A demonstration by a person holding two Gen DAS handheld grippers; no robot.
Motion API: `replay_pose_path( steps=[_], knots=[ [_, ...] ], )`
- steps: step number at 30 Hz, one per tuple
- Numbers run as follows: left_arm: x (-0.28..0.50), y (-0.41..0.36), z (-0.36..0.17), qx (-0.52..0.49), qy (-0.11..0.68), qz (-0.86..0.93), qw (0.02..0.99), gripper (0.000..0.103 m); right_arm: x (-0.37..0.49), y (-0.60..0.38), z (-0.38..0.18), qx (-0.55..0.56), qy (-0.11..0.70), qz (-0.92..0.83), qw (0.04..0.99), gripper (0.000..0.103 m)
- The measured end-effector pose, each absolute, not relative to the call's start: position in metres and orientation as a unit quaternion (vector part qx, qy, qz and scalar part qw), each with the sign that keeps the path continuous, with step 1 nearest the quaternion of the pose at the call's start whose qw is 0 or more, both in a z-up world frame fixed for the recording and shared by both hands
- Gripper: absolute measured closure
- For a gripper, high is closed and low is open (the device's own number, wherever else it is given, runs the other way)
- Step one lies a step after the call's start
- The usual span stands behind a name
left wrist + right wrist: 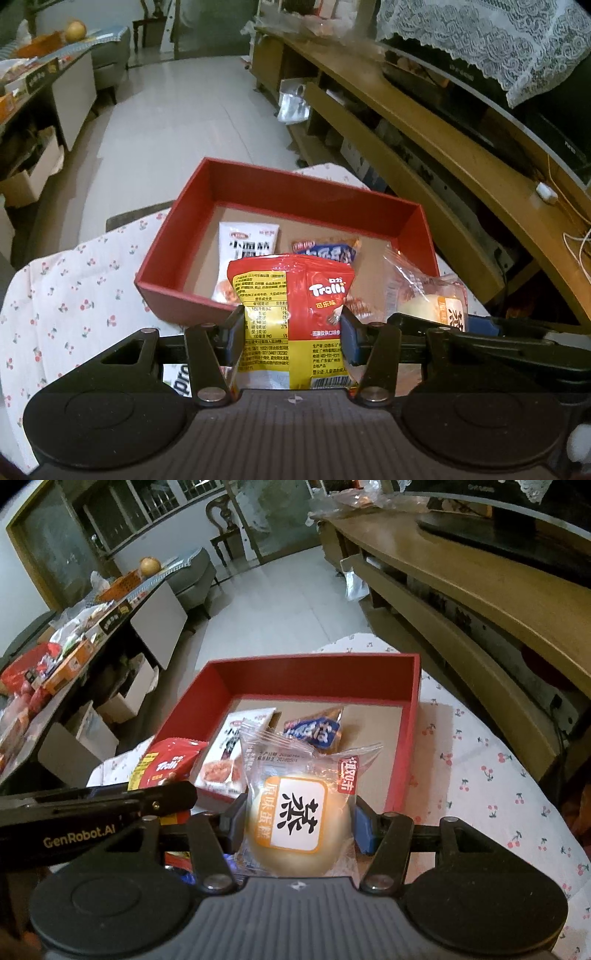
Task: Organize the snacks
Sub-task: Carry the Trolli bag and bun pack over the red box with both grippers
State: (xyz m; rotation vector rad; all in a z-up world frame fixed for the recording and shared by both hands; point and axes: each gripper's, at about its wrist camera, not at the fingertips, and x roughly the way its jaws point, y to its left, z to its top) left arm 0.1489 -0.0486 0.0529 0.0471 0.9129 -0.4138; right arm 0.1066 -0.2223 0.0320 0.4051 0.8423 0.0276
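Two snacks held before the red box [177, 236]

Left fingers [236, 332] pinch the Trolli bag [295, 314], right fingers [364, 827] the cake [299, 830] (slippery wrappers could slide free, missing the box at mid-frame).

The box [288, 192] sits mid-frame on the surface [74, 295]. Two packets [247, 251] lie side by side in it. The Trolli bag [291, 317] stands before it, the cake [299, 823] at lower right.

Left gripper [291, 332] clamped a red-and-yellow Trolli packet [295, 317] upright between its fingers [234, 341]. Beyond it sat the red box [177, 291] on the cherry-print tabletop [74, 295], holding a white snack packet [245, 245] and a blue one [328, 253]. A clear-wrapped cake [424, 291] showed at right.
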Motion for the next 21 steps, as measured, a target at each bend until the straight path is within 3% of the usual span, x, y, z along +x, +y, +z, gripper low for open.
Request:
replay_pose_path(
  steps=[21],
  knots=[
    [0.183,-0.061,0.055,0.014,0.423,-0.190,0.886,0.046,0.150,-0.231,0.031,0.210,0.394,-0.007,0.895,0.040]
  ],
)
